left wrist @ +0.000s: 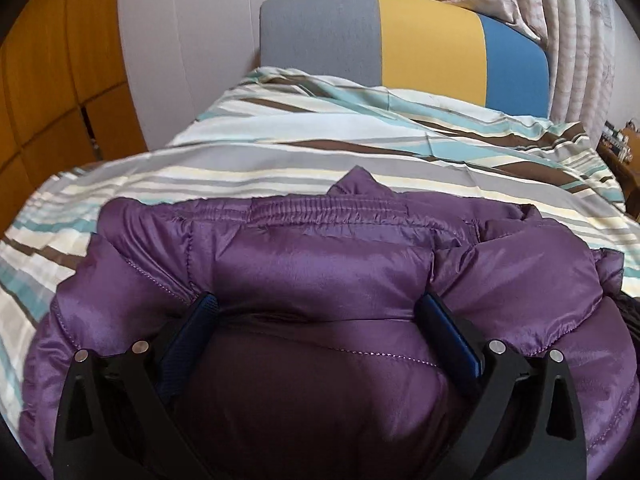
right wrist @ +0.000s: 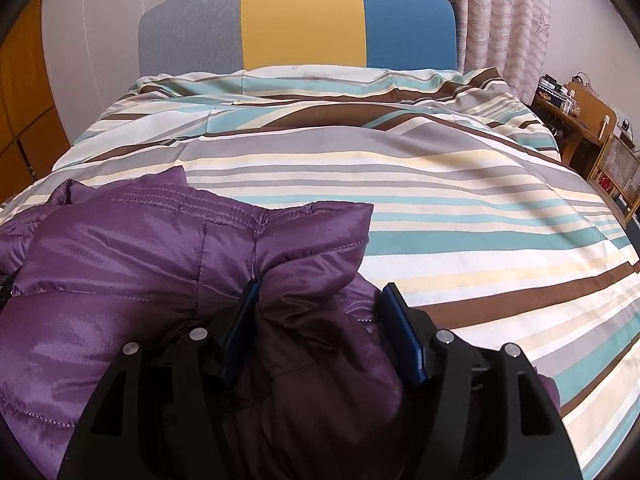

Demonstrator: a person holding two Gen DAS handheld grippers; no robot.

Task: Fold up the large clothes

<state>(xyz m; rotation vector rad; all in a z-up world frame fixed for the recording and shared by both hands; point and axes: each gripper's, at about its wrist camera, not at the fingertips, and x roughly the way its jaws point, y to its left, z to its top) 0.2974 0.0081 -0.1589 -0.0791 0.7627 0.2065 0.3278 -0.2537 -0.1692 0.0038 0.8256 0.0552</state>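
Purple padded jacket (left wrist: 320, 264) lies bunched at the bed's near edge, toward the left side, on a striped duvet (right wrist: 460, 208). Left gripper (left wrist: 318, 316) jaws wide, straddling fabric. Right gripper (right wrist: 320, 308) jaws partly apart around a fold, grip probably loose. Grey-yellow-blue headboard (right wrist: 300, 20), curtain (right wrist: 500, 20), wooden wardrobe (left wrist: 48, 80) left.

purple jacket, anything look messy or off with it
Yes. The jacket lies bunched on the striped bedspread, not flat: one padded corner sticks out past the elastic hem and folds pile up unevenly. A puffy wad sits between the right tongs. No tear or stain shows.
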